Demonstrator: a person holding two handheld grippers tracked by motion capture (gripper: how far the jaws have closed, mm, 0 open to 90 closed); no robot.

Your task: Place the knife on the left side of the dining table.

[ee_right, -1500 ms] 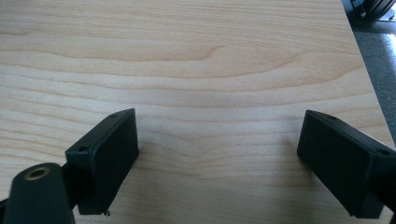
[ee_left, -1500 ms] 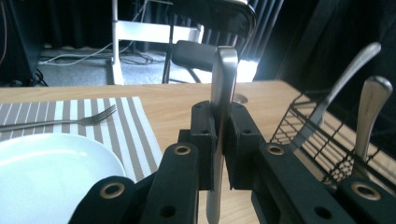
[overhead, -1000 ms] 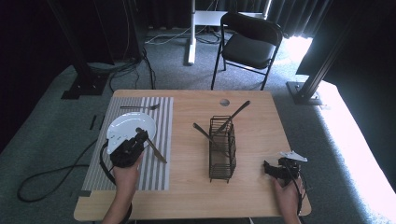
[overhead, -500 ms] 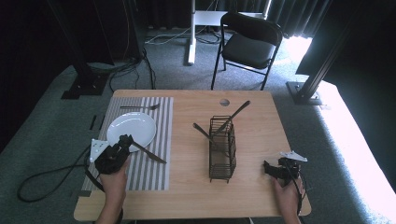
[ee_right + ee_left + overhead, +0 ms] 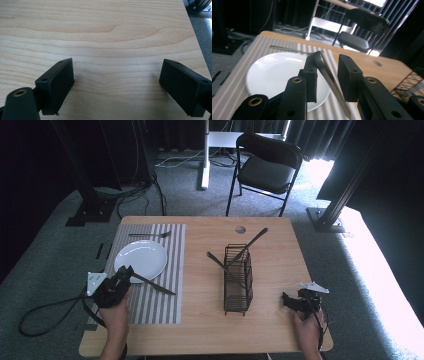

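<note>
At the left of the desk (image 5: 200, 330), the left hand-held gripper (image 5: 124, 272) is held low over the near left part of the striped placemat (image 5: 165, 300), just near of the white plate (image 5: 141, 258). A dark knife (image 5: 152, 284) lies aslant on the placemat, its far end resting at the plate's near rim and its near end pointing right and toward the person. In the left gripper view the knife (image 5: 329, 75) is seen passing between the two black jaws, close along the left one, with a gap left to the right one; whether the left pad touches it cannot be told. The jaws have just been opening, with the knife between them, and they stand slightly apart and not clamped. The plate (image 5: 272, 75) lies just beyond the jaws, and a fork (image 5: 287, 48) is laid on the placemat at its far side; in the high view the fork (image 5: 149, 235) is seen along the far edge of the placemat.

Right of the middle of the desk, a black wire caddy (image 5: 238, 280) is stood, with two dark utensils leaning out of its far end.

At the near right corner, the right hand-held gripper (image 5: 287, 300) is rested low over bare wood, well apart from the knife. Its jaws are spread wide, and nothing is held between them (image 5: 116, 82).
</note>
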